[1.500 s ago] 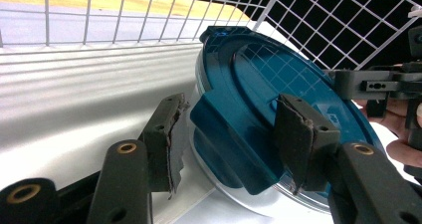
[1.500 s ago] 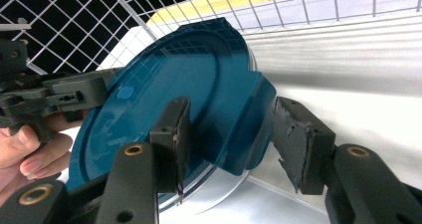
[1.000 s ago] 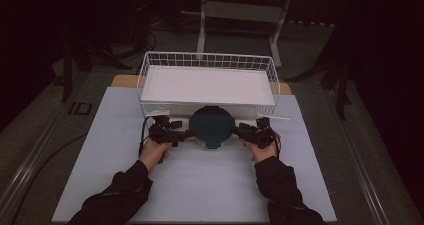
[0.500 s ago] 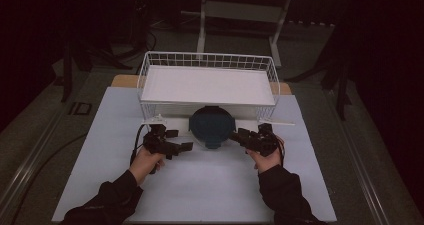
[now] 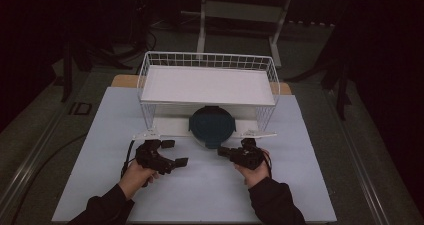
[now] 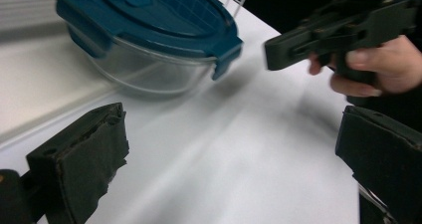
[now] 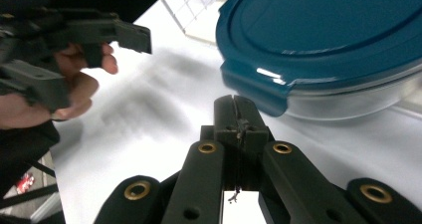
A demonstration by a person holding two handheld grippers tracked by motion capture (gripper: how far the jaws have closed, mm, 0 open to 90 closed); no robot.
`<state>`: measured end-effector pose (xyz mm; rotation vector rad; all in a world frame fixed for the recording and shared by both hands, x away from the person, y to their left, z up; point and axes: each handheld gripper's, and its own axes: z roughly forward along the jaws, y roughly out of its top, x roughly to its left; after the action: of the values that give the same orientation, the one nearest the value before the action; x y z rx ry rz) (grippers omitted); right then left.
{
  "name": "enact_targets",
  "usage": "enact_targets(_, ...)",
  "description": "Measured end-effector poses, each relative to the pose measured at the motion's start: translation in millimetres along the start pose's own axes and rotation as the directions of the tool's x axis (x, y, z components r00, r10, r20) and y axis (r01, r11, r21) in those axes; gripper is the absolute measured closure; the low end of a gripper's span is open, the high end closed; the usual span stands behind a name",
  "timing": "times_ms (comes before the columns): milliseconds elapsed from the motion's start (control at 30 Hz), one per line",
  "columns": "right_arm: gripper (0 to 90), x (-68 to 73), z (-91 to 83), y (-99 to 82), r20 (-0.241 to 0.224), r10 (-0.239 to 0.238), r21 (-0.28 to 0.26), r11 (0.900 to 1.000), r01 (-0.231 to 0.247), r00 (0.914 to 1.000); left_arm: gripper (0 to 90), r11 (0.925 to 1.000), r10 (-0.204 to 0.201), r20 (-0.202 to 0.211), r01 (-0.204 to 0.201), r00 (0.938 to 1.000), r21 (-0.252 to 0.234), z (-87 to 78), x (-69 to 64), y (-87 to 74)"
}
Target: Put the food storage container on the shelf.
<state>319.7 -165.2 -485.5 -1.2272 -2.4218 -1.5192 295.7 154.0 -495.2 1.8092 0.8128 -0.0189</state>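
On the pale blue table mat (image 5: 300,185), a white wire basket shelf (image 5: 207,85) stands at twelve o'clock, sheltering a round glass container with a teal plastic lid (image 5: 212,126) half under its front edge, probably for storage, while the left gripper (image 5: 172,152) at seven gapes wide and empty and the right gripper (image 5: 225,151) at five sits pinched closed, empty.

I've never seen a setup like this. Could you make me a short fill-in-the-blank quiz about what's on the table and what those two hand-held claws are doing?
1. The glass container has a lid coloured ____.
2. The container sits partly under a white wire ____.
3. The jaws of the left gripper stand ____.
4. The jaws of the right gripper are pressed ____, holding nothing.

Missing words: teal (dark blue-green); rack (shelf); open; shut
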Motion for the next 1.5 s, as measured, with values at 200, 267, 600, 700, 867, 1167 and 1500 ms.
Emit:
enact_targets(200,90.0,-2.0,14.2,-2.2,0.037,-0.011,0.043,0.9990,0.010,0.9993,0.0,0.9999,0.012,-0.003,-0.012,0.9999,-0.001,-7.2,-9.4,-8.1)
enact_targets(267,90.0,-3.9,15.3,-1.7,0.044,-0.003,0.045,0.9990,0.001,0.9990,0.0,0.9999,0.010,-0.001,-0.010,0.9999,-0.006,-10.2,-13.2,-11.8)
enact_targets(600,90.0,-16.4,25.0,7.9,0.074,0.020,0.029,0.9993,-0.022,0.9971,0.0,0.9990,0.044,-0.006,-0.043,0.9990,0.008,-21.7,-27.1,-25.0)
enact_targets(700,90.0,-19.2,27.4,9.9,0.079,0.026,0.025,0.9993,-0.028,0.9965,0.0,0.9989,0.046,-0.006,-0.046,0.9989,-0.006,-25.0,-30.0,-27.0)
enact_targets(867,90.0,-21.9,33.7,13.3,0.084,0.026,0.024,0.9993,-0.028,0.9961,0.0,0.9982,0.059,-0.016,-0.059,0.9981,-0.010,-27.3,-32.9,-30.8)
enact_targets(1167,90.0,-23.3,46.8,18.9,0.095,0.023,0.027,0.9993,-0.025,0.9952,0.0,0.9980,0.061,-0.012,-0.061,0.9980,-0.014,-26.1,-31.7,-30.9)
enact_targets(1500,90.0,-30.2,55.8,28.2,0.108,0.040,0.005,0.9992,-0.041,0.9934,0.0,0.9973,0.071,-0.014,-0.071,0.9974,-0.020,-26.5,-31.4,-31.0)
